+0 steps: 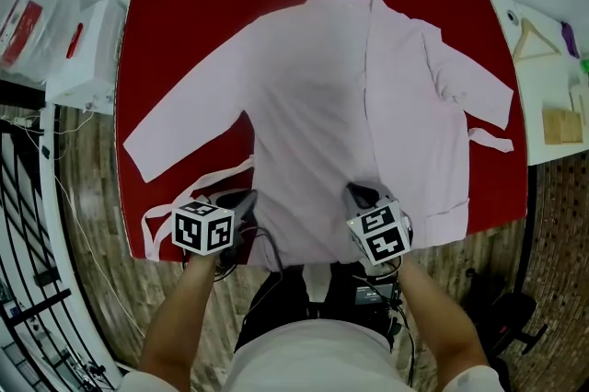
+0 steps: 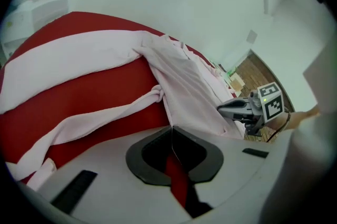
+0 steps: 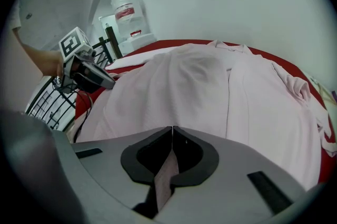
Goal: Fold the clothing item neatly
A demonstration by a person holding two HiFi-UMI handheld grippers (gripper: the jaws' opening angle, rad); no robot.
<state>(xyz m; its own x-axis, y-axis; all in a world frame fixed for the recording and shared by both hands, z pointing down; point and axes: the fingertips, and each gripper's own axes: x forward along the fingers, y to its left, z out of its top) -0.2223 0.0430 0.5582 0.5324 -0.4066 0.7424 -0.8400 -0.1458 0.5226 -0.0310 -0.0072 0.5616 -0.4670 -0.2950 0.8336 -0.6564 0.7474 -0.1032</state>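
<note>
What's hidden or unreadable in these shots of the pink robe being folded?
- Head view: robe hem, partly covered by the right claw.
- Left gripper view: whether the left claw pinches cloth, hidden by its own body.
- Right gripper view: water bottle label, too small.

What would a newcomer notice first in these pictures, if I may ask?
A pale pink robe lies spread across a red table, filling the middle of the head view. At its near hem are the left gripper and the right gripper, the latter shut on the fabric.
</note>
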